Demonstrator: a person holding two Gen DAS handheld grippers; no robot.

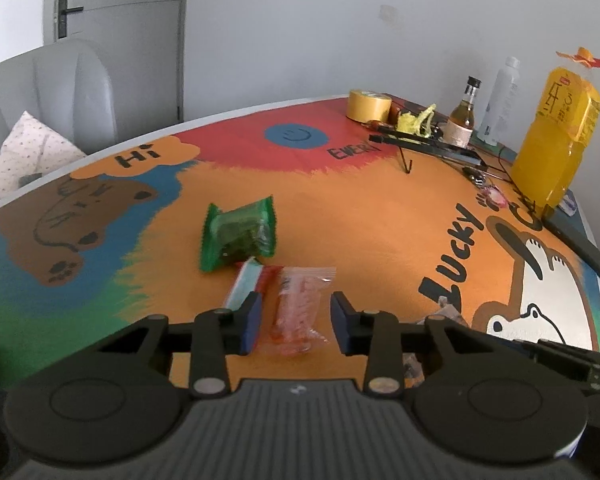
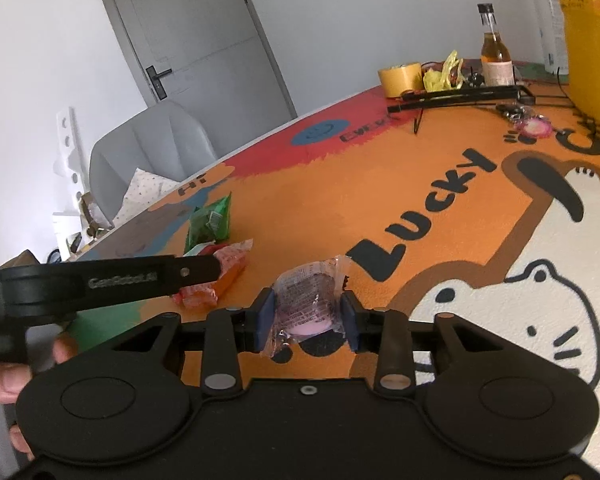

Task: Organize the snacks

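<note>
My left gripper (image 1: 296, 320) is open, its blue pads on either side of a clear orange snack packet (image 1: 298, 312) lying on the table. A red-and-teal packet (image 1: 248, 284) lies just left of it, and a green packet (image 1: 240, 236) lies farther back. My right gripper (image 2: 308, 316) is shut on a clear-wrapped pink round snack (image 2: 306, 306), held just over the tablecloth. In the right wrist view the left gripper's arm (image 2: 100, 280) reaches in from the left over the orange packet (image 2: 216, 280), with the green packet (image 2: 210, 222) behind it.
The colourful cartoon tablecloth (image 1: 340, 208) covers the table. At the far right stand a yellow tape roll (image 1: 368, 105), a small brown bottle (image 1: 462, 114), a white bottle (image 1: 500, 100), a large yellow drink pack (image 1: 556, 132) and a black stand (image 1: 428, 144). A grey chair (image 1: 52, 92) is behind.
</note>
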